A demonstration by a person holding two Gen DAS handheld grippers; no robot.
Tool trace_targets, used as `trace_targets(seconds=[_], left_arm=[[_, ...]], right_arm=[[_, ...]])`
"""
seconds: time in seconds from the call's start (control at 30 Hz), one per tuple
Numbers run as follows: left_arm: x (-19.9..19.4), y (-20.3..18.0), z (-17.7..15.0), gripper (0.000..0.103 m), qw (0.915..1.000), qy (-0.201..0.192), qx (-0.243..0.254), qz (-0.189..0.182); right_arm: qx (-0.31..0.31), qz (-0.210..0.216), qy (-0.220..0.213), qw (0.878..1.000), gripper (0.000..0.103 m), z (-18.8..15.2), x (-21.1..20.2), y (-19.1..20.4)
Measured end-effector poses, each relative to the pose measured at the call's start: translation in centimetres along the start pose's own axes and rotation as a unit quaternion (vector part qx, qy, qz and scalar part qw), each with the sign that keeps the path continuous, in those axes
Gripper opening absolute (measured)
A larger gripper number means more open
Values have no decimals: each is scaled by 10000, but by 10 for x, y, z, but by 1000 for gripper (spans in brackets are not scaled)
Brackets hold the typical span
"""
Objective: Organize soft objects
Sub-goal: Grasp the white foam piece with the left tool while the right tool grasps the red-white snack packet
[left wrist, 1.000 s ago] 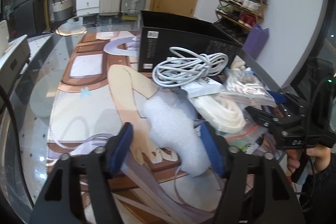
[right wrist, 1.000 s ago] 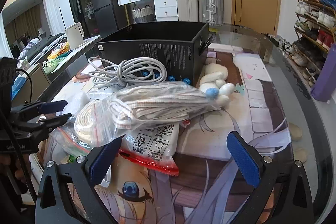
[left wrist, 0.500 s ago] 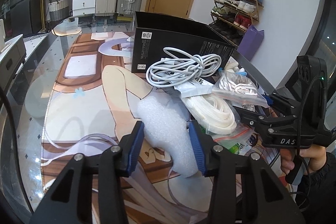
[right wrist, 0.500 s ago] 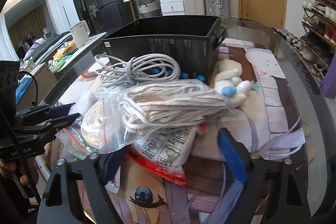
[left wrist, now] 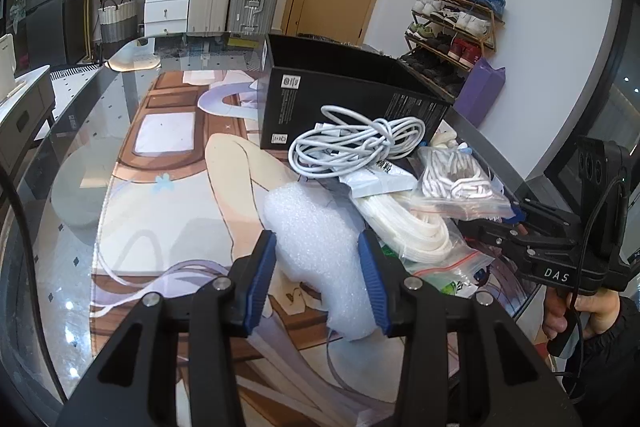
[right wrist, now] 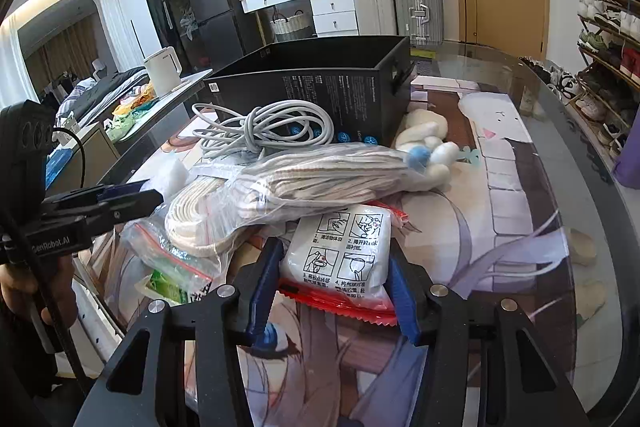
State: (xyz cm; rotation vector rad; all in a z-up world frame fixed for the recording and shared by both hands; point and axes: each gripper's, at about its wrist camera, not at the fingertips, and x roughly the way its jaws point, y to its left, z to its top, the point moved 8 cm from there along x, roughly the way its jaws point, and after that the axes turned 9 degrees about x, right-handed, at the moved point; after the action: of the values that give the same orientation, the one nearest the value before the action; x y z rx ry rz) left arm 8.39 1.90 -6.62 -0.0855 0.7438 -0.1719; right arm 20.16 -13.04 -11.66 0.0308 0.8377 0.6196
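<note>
A white foam piece (left wrist: 304, 215) lies on the printed mat, and my left gripper (left wrist: 316, 245) is shut on its near part, both blue pads pressing its sides. In the right wrist view, my right gripper (right wrist: 335, 253) is closing on a white packet (right wrist: 344, 227) with printed pictures and a red edge; the pads touch both its sides. The packet's far end lies under a clear bag of white rope (right wrist: 312, 179). Each gripper also shows in the other view: the right gripper (left wrist: 512, 223) at the right, the left gripper (right wrist: 132, 195) at the left.
An open black box (left wrist: 340, 95) stands behind the pile, a coiled white cable (left wrist: 356, 143) leaning against it. A folded white band (left wrist: 404, 223), a zip bag (right wrist: 172, 267) with green contents and a white plush toy (right wrist: 428, 143) lie around. The glass table's edge (left wrist: 492, 155) curves close on the right.
Both grippers went from wide open to closed: the left on the foam piece, the right on the white packet. Neither hand shifted much.
</note>
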Motion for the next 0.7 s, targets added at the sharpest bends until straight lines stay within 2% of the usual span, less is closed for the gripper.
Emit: trace_targets(seconds=[0.23, 0.53, 0.7], left_arm=[[-11, 1, 7, 41, 9998, -214, -14, 43], [-28, -6, 19, 41, 9982, -555, 168, 127], [-37, -6, 27, 41, 9971, -709, 233, 132]], right_arm=[[69, 15, -209, 9998, 51, -6, -21, -9], [-49, 155, -1168, 9930, 51, 9, -72, -8], [-145, 224, -1371, 9902, 51, 19, -85, 1]])
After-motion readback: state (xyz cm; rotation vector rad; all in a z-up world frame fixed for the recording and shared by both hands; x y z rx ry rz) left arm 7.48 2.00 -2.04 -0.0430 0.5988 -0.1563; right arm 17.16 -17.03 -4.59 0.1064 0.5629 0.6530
